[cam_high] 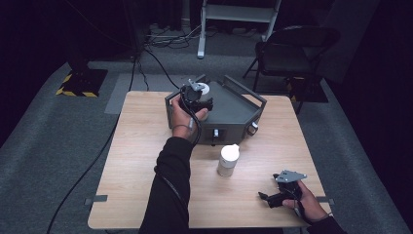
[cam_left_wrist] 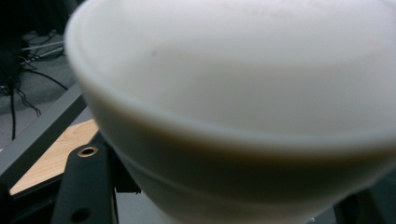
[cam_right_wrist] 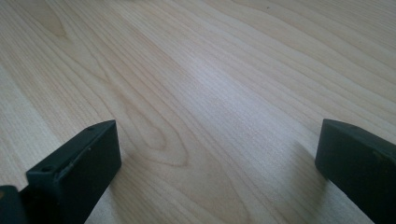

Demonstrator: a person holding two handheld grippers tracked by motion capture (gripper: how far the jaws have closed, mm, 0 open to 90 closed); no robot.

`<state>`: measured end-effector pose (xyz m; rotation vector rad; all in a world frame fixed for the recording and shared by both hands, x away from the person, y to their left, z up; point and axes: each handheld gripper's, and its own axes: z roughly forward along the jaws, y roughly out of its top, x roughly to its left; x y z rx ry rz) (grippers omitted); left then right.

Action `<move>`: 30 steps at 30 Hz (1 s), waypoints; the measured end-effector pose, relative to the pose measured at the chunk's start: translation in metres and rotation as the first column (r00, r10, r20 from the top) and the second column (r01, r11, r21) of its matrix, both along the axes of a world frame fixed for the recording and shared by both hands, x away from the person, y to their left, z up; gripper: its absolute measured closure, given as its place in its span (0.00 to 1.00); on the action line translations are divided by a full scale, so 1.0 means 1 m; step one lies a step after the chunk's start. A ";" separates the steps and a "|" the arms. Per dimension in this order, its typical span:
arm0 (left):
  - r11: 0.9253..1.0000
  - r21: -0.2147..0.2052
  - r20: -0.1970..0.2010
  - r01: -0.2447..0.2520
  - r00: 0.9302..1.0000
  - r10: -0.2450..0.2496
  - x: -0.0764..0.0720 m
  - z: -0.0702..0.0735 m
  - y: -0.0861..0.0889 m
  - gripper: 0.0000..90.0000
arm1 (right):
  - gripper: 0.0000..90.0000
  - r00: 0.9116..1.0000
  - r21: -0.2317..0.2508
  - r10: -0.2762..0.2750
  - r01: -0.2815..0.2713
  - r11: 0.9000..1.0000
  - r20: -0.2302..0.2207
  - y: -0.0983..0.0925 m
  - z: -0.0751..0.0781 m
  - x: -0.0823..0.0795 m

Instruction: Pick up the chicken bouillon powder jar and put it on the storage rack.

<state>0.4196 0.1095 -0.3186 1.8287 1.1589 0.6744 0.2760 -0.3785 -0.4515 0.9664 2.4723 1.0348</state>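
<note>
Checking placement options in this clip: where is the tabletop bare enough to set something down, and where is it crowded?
Bare wood runs along the table's left side, left of the person's left forearm, and between the white container and the right gripper. The far middle is crowded: the grey tray sits there, with the left gripper shut on a white cup over it.

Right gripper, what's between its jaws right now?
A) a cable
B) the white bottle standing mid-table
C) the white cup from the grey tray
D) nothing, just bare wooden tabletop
D: in the right gripper view the two black jaws of the right gripper stand wide apart with the bare wooden table between them; in the high view the white bottle stands apart from it, up and to its left.
</note>
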 end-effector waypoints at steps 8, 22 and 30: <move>0.999 0.040 0.041 -0.014 0.999 0.012 -0.006 0.004 -0.009 0.22 | 0.00 1.000 -0.001 0.002 -0.002 1.000 0.000 0.000 0.000 0.000; 0.999 0.034 0.108 0.003 0.994 -0.007 -0.022 0.013 0.001 0.01 | 0.00 1.000 -0.001 0.003 -0.003 1.000 0.000 0.000 0.000 0.000; 0.997 0.053 0.162 0.050 0.985 -0.058 -0.038 0.021 0.008 0.01 | 0.00 1.000 -0.002 0.003 -0.003 1.000 0.000 0.000 0.000 0.001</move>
